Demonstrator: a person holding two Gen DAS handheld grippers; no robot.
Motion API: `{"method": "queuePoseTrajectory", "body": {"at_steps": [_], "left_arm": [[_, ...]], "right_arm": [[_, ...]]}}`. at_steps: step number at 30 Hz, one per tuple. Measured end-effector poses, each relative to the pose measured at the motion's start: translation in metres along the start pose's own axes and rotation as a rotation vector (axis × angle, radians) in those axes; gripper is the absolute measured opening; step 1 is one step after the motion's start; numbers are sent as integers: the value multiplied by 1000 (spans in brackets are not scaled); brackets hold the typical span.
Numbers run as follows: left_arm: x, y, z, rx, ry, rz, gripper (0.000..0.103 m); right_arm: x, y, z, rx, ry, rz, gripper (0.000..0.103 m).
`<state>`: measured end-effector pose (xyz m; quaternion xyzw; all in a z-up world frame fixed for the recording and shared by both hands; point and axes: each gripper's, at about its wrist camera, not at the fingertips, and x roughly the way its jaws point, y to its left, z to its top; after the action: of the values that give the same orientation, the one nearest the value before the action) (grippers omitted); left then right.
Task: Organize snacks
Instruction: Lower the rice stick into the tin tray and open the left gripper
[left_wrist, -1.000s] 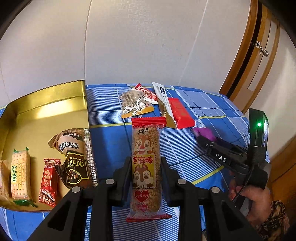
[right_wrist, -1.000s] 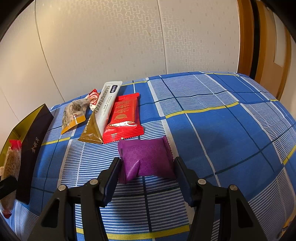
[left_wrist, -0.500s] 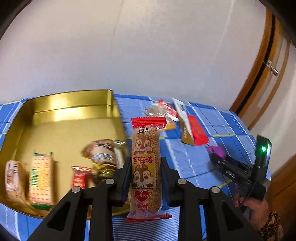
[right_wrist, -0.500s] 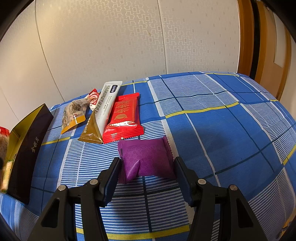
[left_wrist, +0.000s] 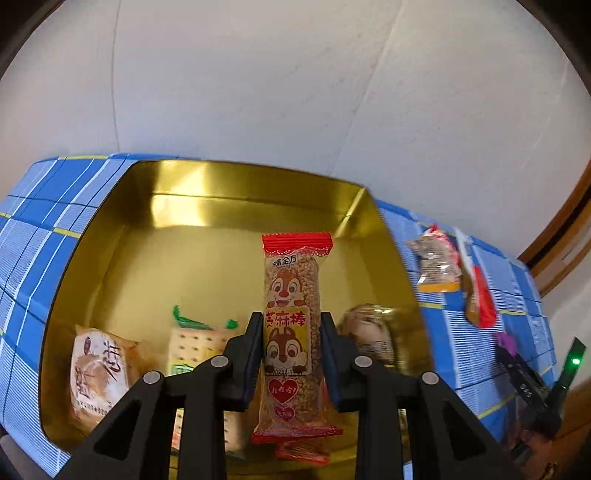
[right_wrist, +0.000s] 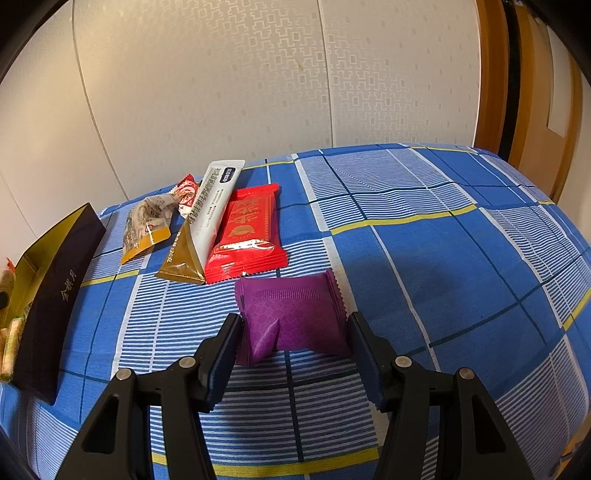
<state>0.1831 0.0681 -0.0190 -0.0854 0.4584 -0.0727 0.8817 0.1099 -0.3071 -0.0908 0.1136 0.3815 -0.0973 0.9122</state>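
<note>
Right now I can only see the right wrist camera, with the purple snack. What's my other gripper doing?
Observer: The left gripper is shut on a chipmunk sesame bar, held upright over the gold tin.
Operator: Is anything in the tin?
Observer: Yes, a round pastry pack lies at its left side.
Operator: Anything under the bar?
Observer: A red wrapper peeks out below it, on the tin's floor. It's too hidden to say what it is.
</note>
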Motion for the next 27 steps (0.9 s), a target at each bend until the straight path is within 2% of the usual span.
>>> {"method": "queuePoseTrajectory", "body": {"at_steps": [5,10,12,19,27], "left_arm": [[15,-1,-1,5,36,4,29],[28,-6,-6,32,60,84,31],[26,-6,-9,33,58,83,35],[-5,-7,-27,17,-10,61,36],[-40,-19,-59,95,-103,55,36]], "right_arm": [[0,0,0,-3,1,0,60],[0,1,0,-3,1,0,60],[0,1,0,-5,1,-2,60],[0,2,0,-9,1,-2,60],[-3,6,-2,-36,-12,10,56]]}}
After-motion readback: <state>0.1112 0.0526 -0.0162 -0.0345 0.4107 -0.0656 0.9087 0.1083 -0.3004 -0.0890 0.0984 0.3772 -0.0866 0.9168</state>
